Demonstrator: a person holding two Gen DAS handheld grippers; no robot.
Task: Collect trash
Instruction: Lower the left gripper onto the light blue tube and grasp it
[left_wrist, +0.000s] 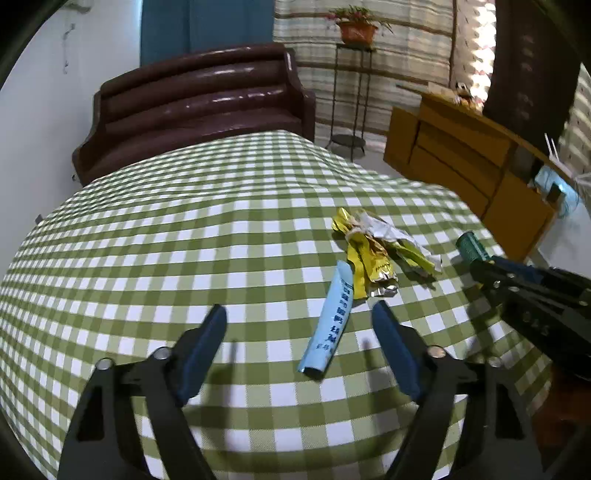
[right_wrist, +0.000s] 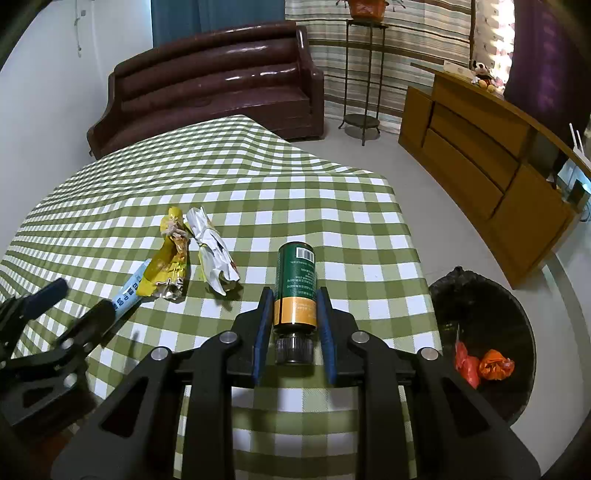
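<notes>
Right claw (right_wrist: 294, 295) clamped on green bottle (right_wrist: 296, 284), blue pads pressing both sides near its orange band, black cap toward the camera; bottle lying on the table (right_wrist: 258, 177) with green-checked cloth. Left claw (left_wrist: 299, 321) standing open, nothing gripped, hovering over the cloth with blue packet (left_wrist: 325, 325) lying between its fingers, closer to the right one, no pad touching it. Just beyond the packet, yellow wrapper (left_wrist: 364, 258) overlapping its far end, and white wrapper (left_wrist: 391, 236) beside that. Right of the table, on the floor, black bin (right_wrist: 517, 325) with orange scraps (right_wrist: 495, 363) inside. Behind the table, brown sofa (right_wrist: 207, 81); wooden cabinet (right_wrist: 480, 155) along the right.
</notes>
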